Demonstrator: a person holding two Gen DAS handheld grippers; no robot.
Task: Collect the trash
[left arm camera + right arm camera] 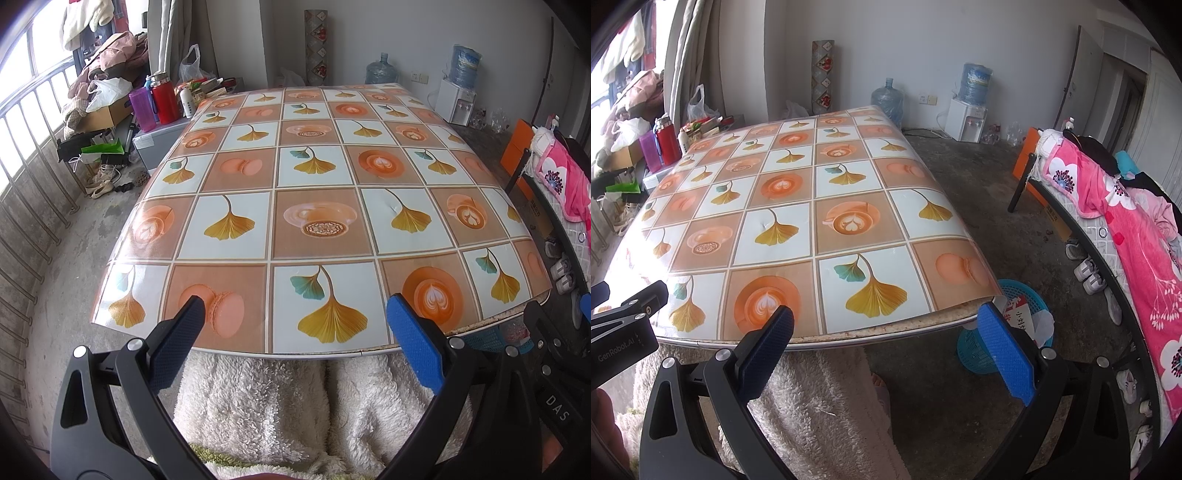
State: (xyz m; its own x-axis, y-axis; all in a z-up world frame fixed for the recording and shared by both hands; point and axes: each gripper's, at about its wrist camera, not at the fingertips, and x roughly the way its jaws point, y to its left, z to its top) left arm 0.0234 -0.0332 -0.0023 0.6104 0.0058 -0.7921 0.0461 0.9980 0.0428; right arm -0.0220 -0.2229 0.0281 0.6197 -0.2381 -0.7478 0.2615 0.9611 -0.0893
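Note:
A blue plastic waste basket stands on the floor at the table's near right corner, with white and red paper trash in it; a sliver of it shows in the left wrist view. My left gripper is open and empty at the table's near edge. My right gripper is open and empty at the same edge, just left of the basket. The table has a patterned cloth and no loose trash on it that I can see.
A bed with a pink floral blanket runs along the right, with shoes beneath it. A water dispenser stands at the back wall. Bottles, bags and boxes crowd the back left by a railing. A fluffy white garment lies below the grippers.

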